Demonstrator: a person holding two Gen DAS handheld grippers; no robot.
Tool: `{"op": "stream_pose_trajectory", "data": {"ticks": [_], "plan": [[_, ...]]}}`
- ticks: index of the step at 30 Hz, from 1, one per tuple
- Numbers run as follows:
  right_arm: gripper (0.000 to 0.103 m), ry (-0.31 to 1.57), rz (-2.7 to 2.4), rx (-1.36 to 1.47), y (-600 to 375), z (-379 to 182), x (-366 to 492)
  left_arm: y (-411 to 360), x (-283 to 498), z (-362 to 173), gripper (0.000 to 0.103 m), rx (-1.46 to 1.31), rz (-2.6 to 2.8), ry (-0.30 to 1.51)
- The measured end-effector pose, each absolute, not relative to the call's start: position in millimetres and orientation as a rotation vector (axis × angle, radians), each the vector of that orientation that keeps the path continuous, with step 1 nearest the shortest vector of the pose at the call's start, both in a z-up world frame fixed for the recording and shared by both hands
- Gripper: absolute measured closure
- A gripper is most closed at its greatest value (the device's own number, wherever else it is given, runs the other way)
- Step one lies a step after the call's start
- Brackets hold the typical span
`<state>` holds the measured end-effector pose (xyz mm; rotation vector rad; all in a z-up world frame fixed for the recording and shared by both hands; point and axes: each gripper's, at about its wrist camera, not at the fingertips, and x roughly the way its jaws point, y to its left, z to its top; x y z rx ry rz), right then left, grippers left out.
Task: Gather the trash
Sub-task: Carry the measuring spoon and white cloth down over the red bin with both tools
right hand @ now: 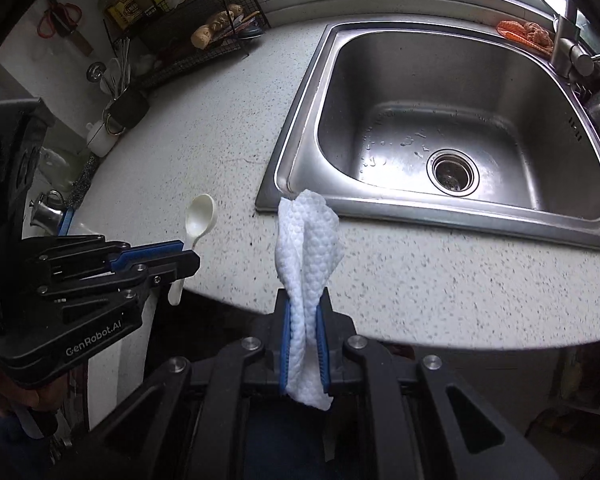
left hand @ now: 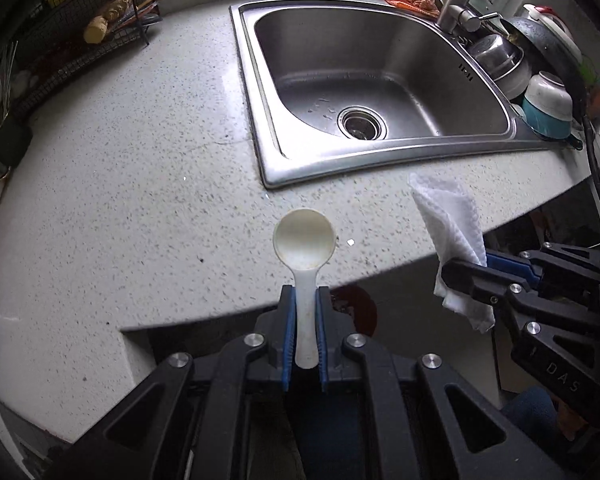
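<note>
Left gripper pinches a white plastic spoon by its handle, bowl pointing forward over the speckled counter; I have it aimed steeply down near the counter's front edge. From my right camera I see that gripper side-on, spoon sticking out past its fingers. Further right, my right gripper is clamped on a crumpled white paper towel, which stands up between the blue pads and hangs out behind them. It also tilts steeply down, in front of the sink. Both grippers sit side by side, apart.
</note>
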<state>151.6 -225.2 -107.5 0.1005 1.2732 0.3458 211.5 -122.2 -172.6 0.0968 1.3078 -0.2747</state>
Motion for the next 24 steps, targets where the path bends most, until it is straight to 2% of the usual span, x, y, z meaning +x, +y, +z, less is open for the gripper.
{"op": "stream_pose_trajectory", "data": {"ticks": [12, 24], "plan": [[0.093, 1.279, 0.309, 0.123, -268.0, -97.3, 62.9, -169.5, 147.6, -177.8, 0.094, 0.136, -0.33, 1.337], [0.093, 1.37, 0.26, 0.114, -281.6, -148.1, 28.8, -180.6, 119.1, -255.3, 0.094, 0.111, -0.367, 1.449]]}}
